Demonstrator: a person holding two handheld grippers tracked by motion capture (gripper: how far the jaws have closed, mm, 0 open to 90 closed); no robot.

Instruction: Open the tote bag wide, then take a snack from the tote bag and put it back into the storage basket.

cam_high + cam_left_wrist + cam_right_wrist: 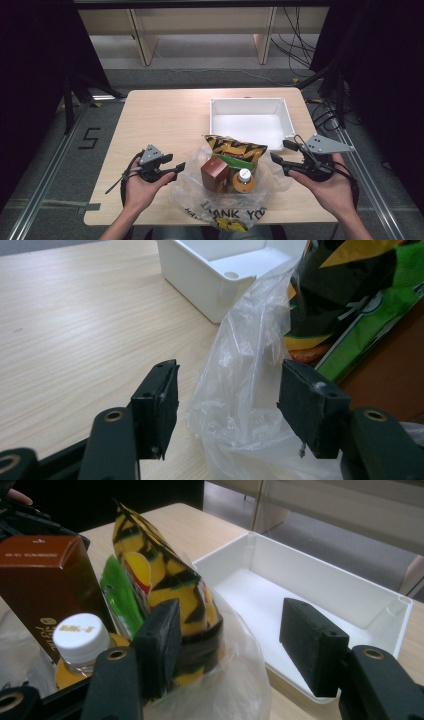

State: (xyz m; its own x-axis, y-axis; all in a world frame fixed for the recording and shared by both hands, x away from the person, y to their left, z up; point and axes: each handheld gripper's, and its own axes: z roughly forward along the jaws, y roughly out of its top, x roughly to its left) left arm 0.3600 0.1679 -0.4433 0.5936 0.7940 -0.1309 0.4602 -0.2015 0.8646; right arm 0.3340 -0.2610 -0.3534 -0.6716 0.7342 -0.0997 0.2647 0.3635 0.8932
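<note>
Clear plastic bag (225, 192) sits at the table's near edge, holding a yellow snack packet (232, 148), brown box (215, 173) and white-capped bottle (244, 181). Left gripper (179, 166) and right gripper (278, 152) flank it, both wide open, gripping nothing; a fold of bag lies between the left jaws, untouched.

A clear plastic bag (225, 197) with black lettering sits open at the bench's near edge, just in front of the white tray. Standing upright inside it are a yellow-and-black snack bag (234, 148), a brown carton (214, 173) and a white-capped orange bottle (244, 181).
</note>
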